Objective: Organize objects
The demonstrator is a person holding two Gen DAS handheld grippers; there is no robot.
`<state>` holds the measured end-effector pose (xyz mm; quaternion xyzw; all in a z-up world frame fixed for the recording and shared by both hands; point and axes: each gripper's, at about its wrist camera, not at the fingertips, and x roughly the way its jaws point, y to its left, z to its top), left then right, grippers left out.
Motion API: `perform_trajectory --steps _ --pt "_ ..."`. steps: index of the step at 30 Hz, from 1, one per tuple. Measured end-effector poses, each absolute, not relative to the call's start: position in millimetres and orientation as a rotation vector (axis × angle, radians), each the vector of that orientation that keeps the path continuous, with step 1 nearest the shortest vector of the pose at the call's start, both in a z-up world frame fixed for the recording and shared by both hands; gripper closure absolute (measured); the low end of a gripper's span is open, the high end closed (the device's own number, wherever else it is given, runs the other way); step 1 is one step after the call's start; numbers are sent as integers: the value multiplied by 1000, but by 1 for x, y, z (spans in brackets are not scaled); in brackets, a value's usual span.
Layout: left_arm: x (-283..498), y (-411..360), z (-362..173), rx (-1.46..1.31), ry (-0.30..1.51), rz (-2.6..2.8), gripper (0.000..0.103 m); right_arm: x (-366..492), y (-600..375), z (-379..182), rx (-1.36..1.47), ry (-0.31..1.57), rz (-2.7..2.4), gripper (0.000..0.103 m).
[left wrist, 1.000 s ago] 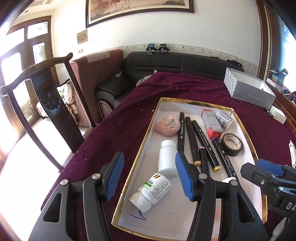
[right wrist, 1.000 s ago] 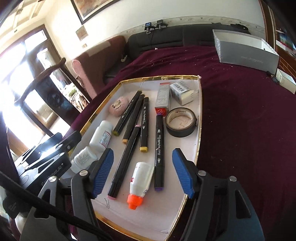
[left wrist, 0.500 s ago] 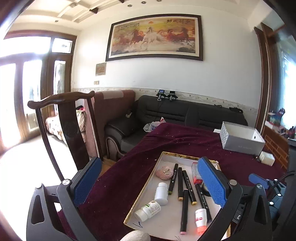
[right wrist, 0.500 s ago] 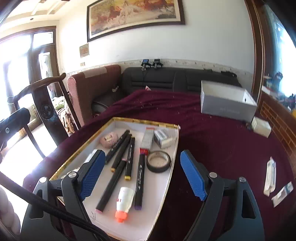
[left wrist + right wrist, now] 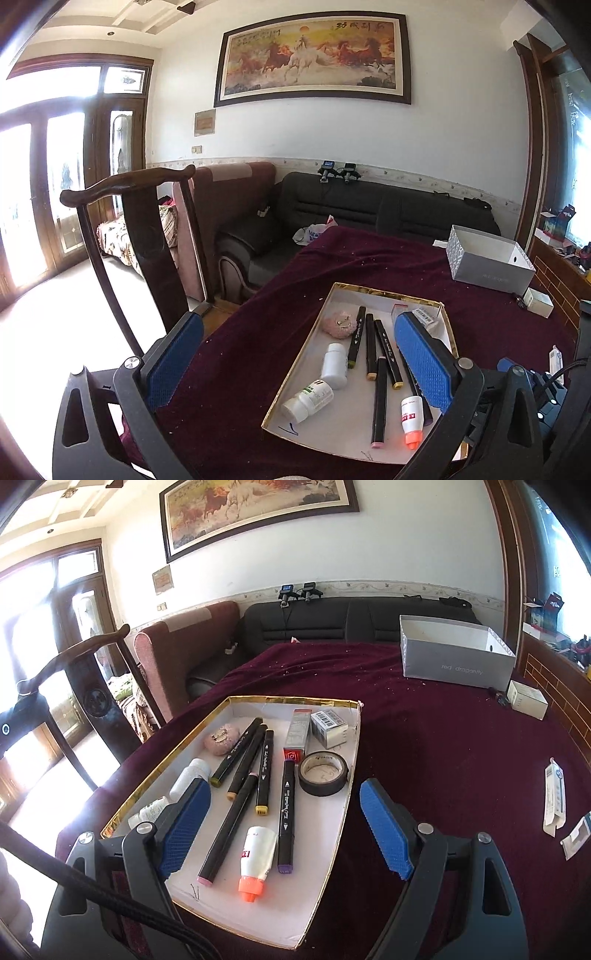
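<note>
Already gathered in the gold-edged tray (image 5: 352, 738) on the maroon cloth, the objects sit in loose rows: five dark markers (image 5: 265, 771) lying roughly parallel down the middle, a white glue bottle with an orange cap (image 5: 256, 856) at the near end, two white pill bottles (image 5: 334, 365) along the left wall, a pink puff (image 5: 221, 738) at the far left, a roll of dark tape (image 5: 324, 773) by the right wall, and a red-ended carton (image 5: 297, 734) with a barcoded small box (image 5: 328, 727) at the far end. All of it looks light; the markers are stiff and smooth and likely to roll, so a pinch across the barrel near the middle seems safest, while the tape could be taken across its rim and the puff is soft enough to squash. Both tools hang above the near end of the tray, gripping nothing: the left gripper (image 5: 295, 363) is spread wide, the right gripper (image 5: 286, 830) likewise wide. Touching markers leave little finger room between them. Farther off stand a grey open box (image 5: 456, 657), a small white carton (image 5: 526, 699), paper packets (image 5: 554, 797) on the cloth, and a dark wooden chair (image 5: 136, 229) beside the table
</note>
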<state>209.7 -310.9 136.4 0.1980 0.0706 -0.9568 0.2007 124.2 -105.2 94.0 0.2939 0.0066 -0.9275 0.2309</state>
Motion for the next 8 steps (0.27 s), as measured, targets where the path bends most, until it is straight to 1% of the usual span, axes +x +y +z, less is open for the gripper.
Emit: perform_trajectory --steps 4,8 --pt "203 -316 126 651 200 -2622 1 132 -117 92 797 94 -2541 19" --pt "202 -320 121 674 202 -2563 1 145 -133 92 748 206 -2552 19"
